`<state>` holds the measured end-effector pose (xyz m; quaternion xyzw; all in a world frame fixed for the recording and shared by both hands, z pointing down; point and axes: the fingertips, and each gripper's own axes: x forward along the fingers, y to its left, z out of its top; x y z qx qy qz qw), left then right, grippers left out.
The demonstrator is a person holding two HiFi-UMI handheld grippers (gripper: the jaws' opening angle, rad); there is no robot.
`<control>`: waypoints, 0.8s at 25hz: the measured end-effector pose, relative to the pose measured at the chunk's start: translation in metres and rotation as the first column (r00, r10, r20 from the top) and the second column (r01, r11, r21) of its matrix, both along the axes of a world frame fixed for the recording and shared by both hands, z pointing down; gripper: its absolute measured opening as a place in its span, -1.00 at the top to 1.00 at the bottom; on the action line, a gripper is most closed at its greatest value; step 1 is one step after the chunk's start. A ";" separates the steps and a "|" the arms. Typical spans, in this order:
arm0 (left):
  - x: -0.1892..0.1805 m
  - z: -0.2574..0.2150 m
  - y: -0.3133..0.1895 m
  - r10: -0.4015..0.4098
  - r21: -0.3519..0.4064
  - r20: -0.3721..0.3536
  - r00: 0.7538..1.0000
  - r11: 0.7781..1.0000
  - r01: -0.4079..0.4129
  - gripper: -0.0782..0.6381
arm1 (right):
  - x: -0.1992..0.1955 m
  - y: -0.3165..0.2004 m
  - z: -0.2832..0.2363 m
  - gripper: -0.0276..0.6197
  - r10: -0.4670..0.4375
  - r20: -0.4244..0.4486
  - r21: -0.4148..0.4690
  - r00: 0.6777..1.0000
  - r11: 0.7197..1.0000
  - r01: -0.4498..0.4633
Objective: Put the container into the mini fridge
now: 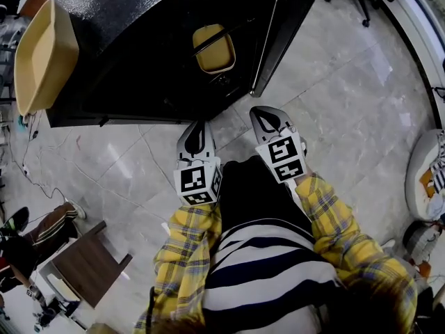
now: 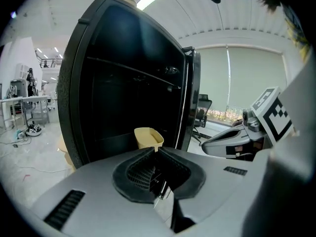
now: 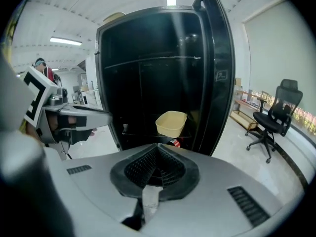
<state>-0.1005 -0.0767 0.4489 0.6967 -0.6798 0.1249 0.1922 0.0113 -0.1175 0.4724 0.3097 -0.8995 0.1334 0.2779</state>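
The yellow container [image 1: 213, 48] stands on a shelf inside the open black mini fridge [image 1: 139, 61]; it also shows in the left gripper view [image 2: 148, 138] and the right gripper view [image 3: 171, 123]. The fridge door [image 1: 292, 19] is swung open to the right. My left gripper [image 1: 197, 129] and right gripper [image 1: 268, 118] hover side by side over the floor just in front of the fridge opening, apart from the container. Both are shut with nothing between their jaws, as the left gripper [image 2: 154, 151] and the right gripper [image 3: 157, 148] show in their own views.
A second yellow tub [image 1: 43, 54] lies on the fridge top at the left. A small red item [image 3: 174, 142] sits below the container's shelf. A wooden stool [image 1: 87, 263] and a person [image 1: 28, 235] are at lower left; an office chair [image 3: 276, 117] stands at the right.
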 end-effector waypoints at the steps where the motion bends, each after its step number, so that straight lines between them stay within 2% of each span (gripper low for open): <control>1: 0.000 0.000 0.001 -0.003 0.000 0.000 1.000 1.000 0.003 0.70 | 0.001 0.000 0.000 0.83 0.008 0.010 -0.012 1.000 1.000 -0.008; 16: 0.003 -0.001 0.010 -0.025 -0.010 -0.007 1.000 1.000 0.025 0.70 | 0.006 -0.003 0.002 0.83 0.022 0.044 -0.034 0.999 0.999 -0.020; 20: 0.003 -0.003 0.010 -0.041 0.000 -0.034 0.999 0.999 0.042 0.70 | 0.006 -0.003 -0.001 0.83 0.022 0.062 -0.037 0.998 0.999 -0.020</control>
